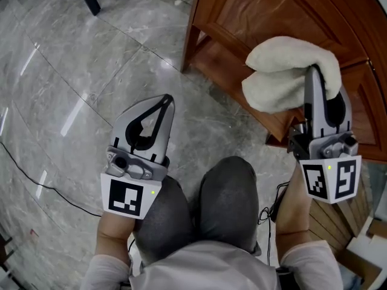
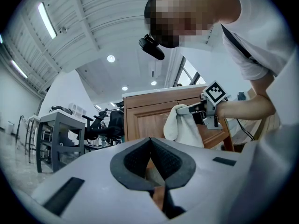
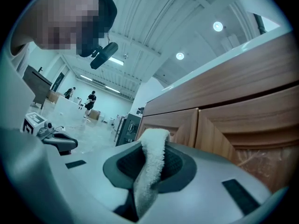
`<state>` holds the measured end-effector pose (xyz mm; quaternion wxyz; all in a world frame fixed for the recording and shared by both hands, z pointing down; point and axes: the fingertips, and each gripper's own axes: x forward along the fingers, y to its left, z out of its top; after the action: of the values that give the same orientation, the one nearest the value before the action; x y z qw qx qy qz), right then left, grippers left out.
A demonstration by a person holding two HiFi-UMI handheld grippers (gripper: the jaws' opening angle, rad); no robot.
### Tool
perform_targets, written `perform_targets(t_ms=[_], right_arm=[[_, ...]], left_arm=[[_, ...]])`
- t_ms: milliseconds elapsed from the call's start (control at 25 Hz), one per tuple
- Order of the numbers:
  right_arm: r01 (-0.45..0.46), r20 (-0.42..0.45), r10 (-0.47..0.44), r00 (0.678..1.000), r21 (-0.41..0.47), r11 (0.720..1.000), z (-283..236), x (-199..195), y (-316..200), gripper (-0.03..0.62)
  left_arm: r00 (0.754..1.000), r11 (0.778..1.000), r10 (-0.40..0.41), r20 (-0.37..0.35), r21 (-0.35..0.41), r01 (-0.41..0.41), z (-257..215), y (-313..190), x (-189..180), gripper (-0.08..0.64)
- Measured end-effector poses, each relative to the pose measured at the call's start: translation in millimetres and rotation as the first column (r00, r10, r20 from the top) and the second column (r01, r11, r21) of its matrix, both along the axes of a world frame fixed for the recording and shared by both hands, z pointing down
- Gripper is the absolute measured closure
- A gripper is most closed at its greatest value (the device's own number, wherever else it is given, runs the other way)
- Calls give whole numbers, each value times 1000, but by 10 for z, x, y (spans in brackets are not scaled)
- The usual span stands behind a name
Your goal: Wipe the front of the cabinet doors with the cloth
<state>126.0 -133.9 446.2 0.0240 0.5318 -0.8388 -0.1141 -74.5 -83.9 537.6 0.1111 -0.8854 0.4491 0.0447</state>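
Head view: at the right of the frame, the right hand-held gripper (image 1: 312,74) pinches the white cloth (image 1: 281,71) near the low edge of the cabinet doors (image 1: 254,11). The wood shows no wiped patch, so most seems left. The left hand-held gripper (image 1: 162,104) hangs over the floor (image 1: 66,71).

Left gripper view: its jaws are pressed together, empty.

Right gripper view: the cloth sits between the jaws, with the doors ahead unobstructed.
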Motion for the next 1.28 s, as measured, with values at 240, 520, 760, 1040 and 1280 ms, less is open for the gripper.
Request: perform_targets(t_ms=[240,520,760,1040,1280], right_arm=[[-8,-15,8,1000,-8,1000,30,86,86,517],[-6,2,6,1000,-27,1000,83,151,172,517],[165,54,-163,985,-51,985,256,-471,331,517],[230,59,-229,972,-18,973,640,-1180,-169,517],[179,16,-179,984,-20,984,892,-1507,-744,517]], left_arm=[[1000,1000,9,-11,-10,-9,29,-36,26,541],[1000,999,18,0,-27,-18,100,-71,81,541],[1000,999,17,-7,-27,-17,87,-52,72,541],[1000,999,-26,1,-33,26,62,18,-76,541],[999,999,-42,21,-31,42,40,58,-167,541]])
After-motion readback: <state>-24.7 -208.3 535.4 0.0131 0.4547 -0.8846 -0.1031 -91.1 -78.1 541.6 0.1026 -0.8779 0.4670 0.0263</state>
